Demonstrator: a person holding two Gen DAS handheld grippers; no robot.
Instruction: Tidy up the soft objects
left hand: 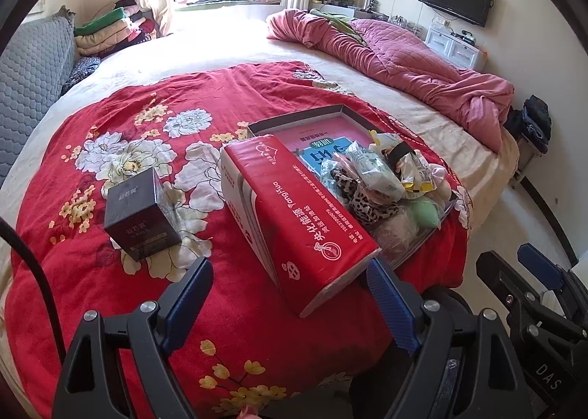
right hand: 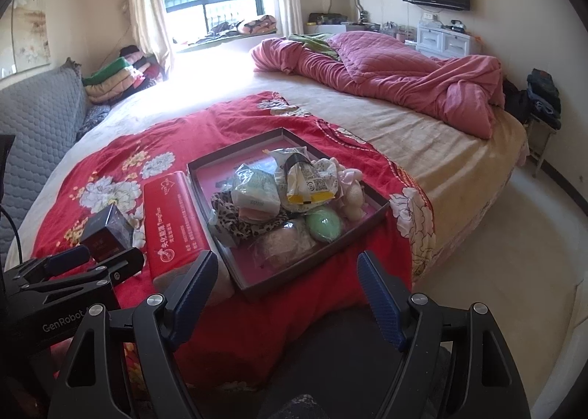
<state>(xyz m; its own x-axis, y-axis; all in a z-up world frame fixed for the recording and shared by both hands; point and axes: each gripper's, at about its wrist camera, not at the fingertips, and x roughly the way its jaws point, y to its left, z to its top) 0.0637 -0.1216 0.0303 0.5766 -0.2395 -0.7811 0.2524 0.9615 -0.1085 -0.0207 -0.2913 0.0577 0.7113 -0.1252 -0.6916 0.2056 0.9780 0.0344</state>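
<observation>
A shallow dark tray (right hand: 371,215) with a pink floor lies on the red floral blanket (right hand: 257,118). In it lie several soft things: a leopard-print cloth (right hand: 235,219), a green egg-shaped sponge (right hand: 325,223), plastic-wrapped packs (right hand: 312,180) and a pale plush piece (right hand: 354,195). A red tissue pack (left hand: 294,209) lies left of the tray, one end leaning on its rim; it also shows in the right wrist view (right hand: 172,220). My left gripper (left hand: 290,305) is open just before the pack's near end. My right gripper (right hand: 286,294) is open and empty before the tray's near corner.
A small black box (left hand: 141,213) stands on the blanket left of the tissue pack. A pink quilt (left hand: 404,62) is bunched at the bed's far right. Folded clothes (left hand: 117,29) and a grey padded headboard (left hand: 33,73) are at the left. The floor (right hand: 514,253) is to the right.
</observation>
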